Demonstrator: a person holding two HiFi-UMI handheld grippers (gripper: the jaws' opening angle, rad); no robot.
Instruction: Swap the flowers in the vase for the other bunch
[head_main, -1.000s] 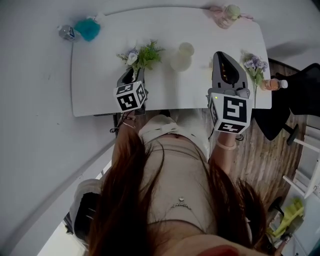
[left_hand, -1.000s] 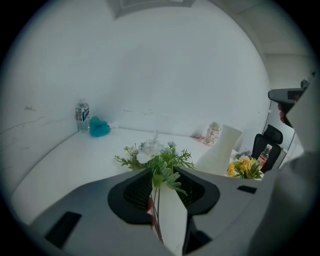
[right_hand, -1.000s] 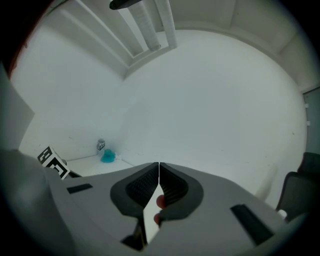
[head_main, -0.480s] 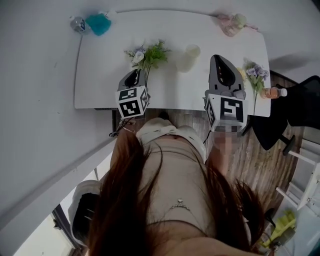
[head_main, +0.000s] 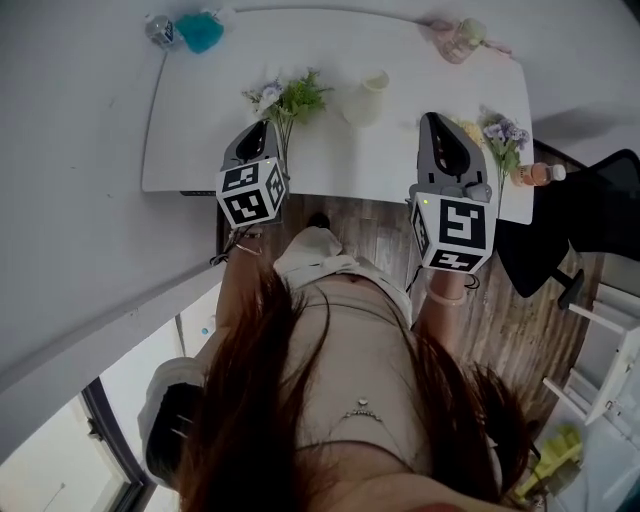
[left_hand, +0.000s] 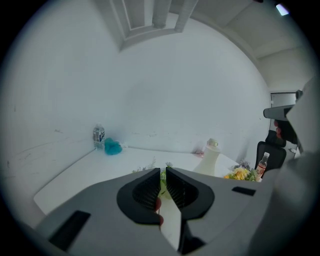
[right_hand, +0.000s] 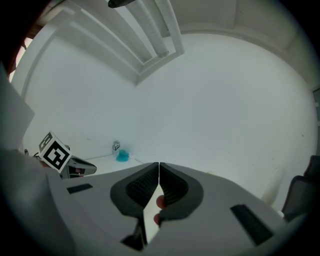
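Note:
A cream vase (head_main: 363, 100) stands at the middle of the white table (head_main: 200, 120) with nothing in its mouth; it also shows in the left gripper view as the vase (left_hand: 210, 158). My left gripper (head_main: 260, 135) holds the white-and-green flower bunch (head_main: 287, 98) by its stem, just left of the vase. Its jaws have just been closing, and a green stem (left_hand: 162, 181) is pinched between them at the left gripper (left_hand: 163, 171). My right gripper (head_main: 441, 122) is shut and empty, right of the vase, as the right gripper (right_hand: 159, 165) view confirms. A purple-and-yellow bunch (head_main: 498, 134) lies beside it on the table.
A teal object (head_main: 201, 30) and a small water bottle (head_main: 159, 28) sit at the table's far left corner. A pink item (head_main: 455, 35) lies at the far right. An orange drink bottle (head_main: 535, 173) stands at the right edge, with a black chair (head_main: 600, 200) beyond.
My left gripper has closed on the white-and-green bunch's stem and risen with it off the table. The right gripper has shifted a little sideways, still shut.

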